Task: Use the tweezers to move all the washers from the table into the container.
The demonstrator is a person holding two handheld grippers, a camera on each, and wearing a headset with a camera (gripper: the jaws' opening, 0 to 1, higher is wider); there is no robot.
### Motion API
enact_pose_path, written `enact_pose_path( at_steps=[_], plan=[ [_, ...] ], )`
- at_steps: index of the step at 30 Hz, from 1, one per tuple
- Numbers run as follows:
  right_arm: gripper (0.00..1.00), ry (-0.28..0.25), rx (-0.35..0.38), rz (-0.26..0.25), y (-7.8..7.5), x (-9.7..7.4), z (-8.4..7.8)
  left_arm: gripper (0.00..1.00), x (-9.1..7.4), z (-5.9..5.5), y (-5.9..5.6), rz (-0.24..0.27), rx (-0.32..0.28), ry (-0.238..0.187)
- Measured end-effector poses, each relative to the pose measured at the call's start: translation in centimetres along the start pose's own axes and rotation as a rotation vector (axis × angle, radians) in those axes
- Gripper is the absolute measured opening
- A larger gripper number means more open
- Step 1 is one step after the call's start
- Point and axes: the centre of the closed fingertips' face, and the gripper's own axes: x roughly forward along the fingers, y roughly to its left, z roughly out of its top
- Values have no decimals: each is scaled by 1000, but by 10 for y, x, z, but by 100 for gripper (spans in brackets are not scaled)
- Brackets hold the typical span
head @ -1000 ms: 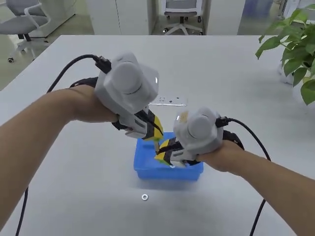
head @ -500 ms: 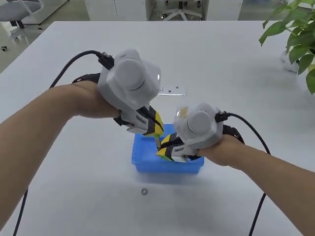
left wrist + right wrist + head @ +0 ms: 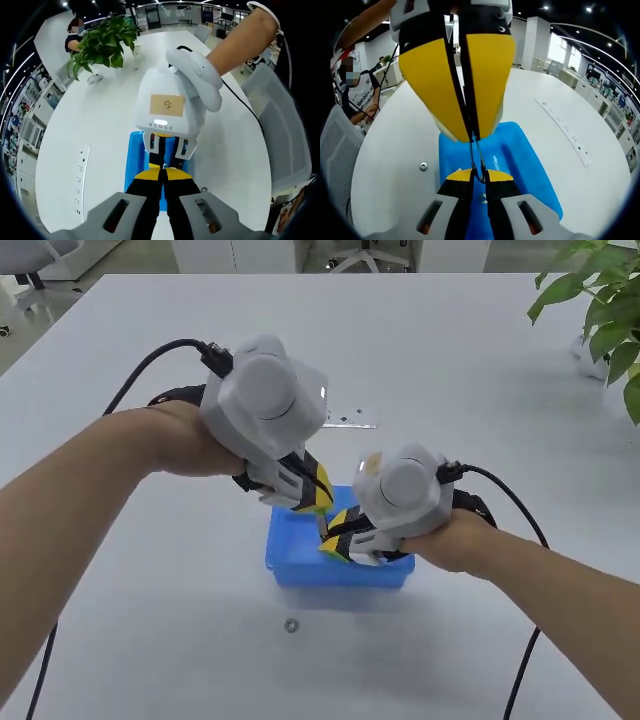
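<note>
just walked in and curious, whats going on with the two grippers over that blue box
A person holds a gripper in each hand over a blue plastic container on the white table. The left gripper and the right gripper are both shut on thin metal tweezers above the container. One small metal washer lies on the table near the container, not yet moved.

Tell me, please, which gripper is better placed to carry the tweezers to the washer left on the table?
Left, probably. The left gripper holds the tweezers by their upper end, while the right gripper only pinches near their tips. The washer lies before the blue container, toward the left.
</note>
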Motion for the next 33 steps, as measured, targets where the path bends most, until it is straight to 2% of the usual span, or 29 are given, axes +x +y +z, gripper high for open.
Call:
enact_pose_path(
  at_steps=[10, 20, 33],
  plan=[
    [10, -2, -7, -3, 2, -2, 3, 5, -4, 1, -1, 4, 1, -1],
    [11, -12, -22, -13, 7, -10, 13, 5, -16, 6, -5, 16, 7, -3],
    [11, -22, -55, -21, 18, -20, 27, 5, -32, 11, -17, 34, 15, -1]
  ],
)
